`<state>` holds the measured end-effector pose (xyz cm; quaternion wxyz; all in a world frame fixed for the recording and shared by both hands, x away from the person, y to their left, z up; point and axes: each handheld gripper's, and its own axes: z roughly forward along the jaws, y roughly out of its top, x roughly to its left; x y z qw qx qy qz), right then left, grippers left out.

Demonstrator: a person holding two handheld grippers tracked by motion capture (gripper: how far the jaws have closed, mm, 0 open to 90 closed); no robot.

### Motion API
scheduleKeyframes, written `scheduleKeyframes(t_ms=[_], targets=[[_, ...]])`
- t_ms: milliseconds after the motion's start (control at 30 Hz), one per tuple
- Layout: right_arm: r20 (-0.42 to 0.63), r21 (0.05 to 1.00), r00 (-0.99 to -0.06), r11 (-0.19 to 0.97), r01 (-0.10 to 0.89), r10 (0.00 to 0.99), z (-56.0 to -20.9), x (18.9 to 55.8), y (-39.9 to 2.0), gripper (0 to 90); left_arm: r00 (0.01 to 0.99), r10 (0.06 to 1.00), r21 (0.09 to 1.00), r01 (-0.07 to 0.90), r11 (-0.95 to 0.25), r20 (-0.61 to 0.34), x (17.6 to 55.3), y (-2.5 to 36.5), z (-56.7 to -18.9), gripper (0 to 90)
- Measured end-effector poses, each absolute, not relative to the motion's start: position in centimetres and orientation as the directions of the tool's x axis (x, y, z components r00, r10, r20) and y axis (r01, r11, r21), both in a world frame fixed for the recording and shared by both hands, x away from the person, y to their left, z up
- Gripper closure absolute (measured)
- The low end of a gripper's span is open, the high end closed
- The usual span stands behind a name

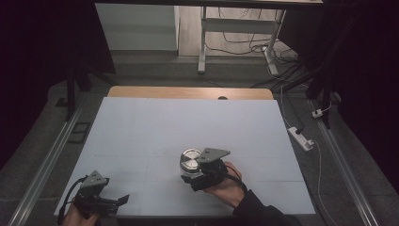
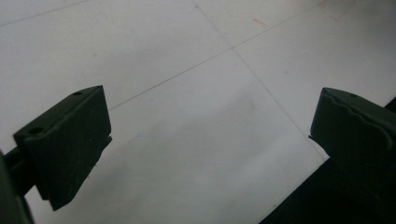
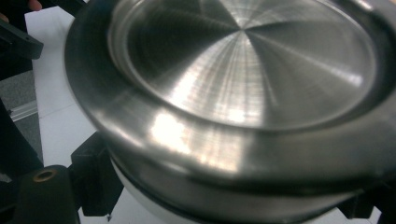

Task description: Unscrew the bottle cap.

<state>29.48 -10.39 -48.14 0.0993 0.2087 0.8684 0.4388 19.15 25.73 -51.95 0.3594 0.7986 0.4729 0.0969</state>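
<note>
Steel container [image 1: 190, 161] between right hand-held gripper [image 1: 203, 175] jaws, clamped.

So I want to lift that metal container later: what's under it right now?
The metal container sits over the white table sheet, with the right gripper clamped on its lower part. Its underside is covered, so I cannot tell whether it touches the sheet.
</note>
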Motion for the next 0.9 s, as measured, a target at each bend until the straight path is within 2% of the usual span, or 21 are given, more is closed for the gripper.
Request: scheduleKeyframes(t_ms=[133,567,900], targets=[[0.010,0.804,-0.893,0.527,0.275,0.450,-48.1,29.5,-10.4,14.7,0.571,0.793,0.686,0.665,-0.296,-0.211,19.3,25.6,-51.6,0.0],[0.004,0.810,-0.892,0.522,0.267,0.451,-48.1,29.6,-10.6,14.7,0.647,0.734,0.732,0.600,-0.322,-0.206,20.3,24.2,-50.8,0.0],[0.001,0.812,-0.894,0.522,0.262,0.448,-48.0,29.6,-10.6,14.7,0.714,0.684,0.773,0.515,-0.372,-0.147,21.8,22.0,-49.7,0.0]])
